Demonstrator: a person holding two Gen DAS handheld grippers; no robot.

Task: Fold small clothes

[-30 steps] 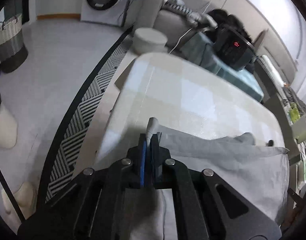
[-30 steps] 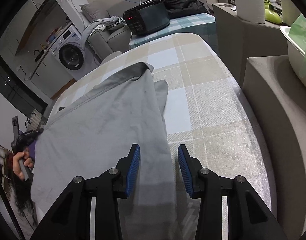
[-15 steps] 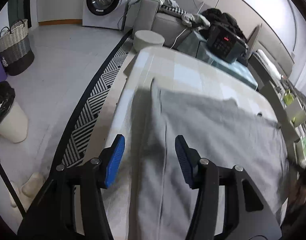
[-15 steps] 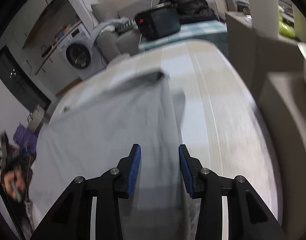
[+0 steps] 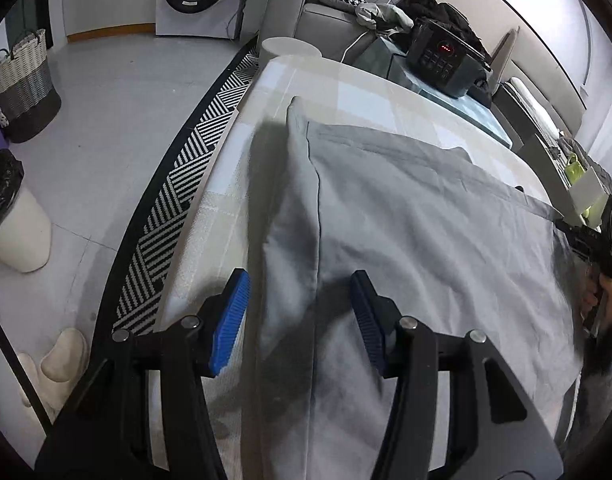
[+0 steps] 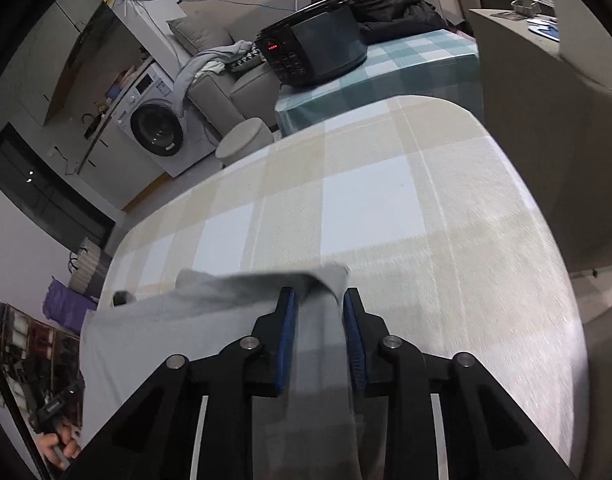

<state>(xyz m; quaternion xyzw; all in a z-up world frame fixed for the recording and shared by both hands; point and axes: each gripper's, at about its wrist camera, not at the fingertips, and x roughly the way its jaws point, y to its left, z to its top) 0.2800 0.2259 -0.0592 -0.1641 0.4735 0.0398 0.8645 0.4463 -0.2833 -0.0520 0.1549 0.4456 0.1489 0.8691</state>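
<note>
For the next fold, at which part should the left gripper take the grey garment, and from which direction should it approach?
Probably the long folded edge of the grey garment that runs straight out between the open left gripper pads. That ridge is doubled cloth and stands slightly proud of the checked tablecloth, so coming down from above, jaws astride it, should catch it. The right gripper is closing over the opposite edge.

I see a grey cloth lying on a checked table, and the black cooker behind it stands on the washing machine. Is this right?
Not quite. The grey cloth does lie on the checked table, but the black cooker stands on a smaller table with a teal checked cover, not on the washing machine, which is apart, further left. The right wrist view shows this.
</note>
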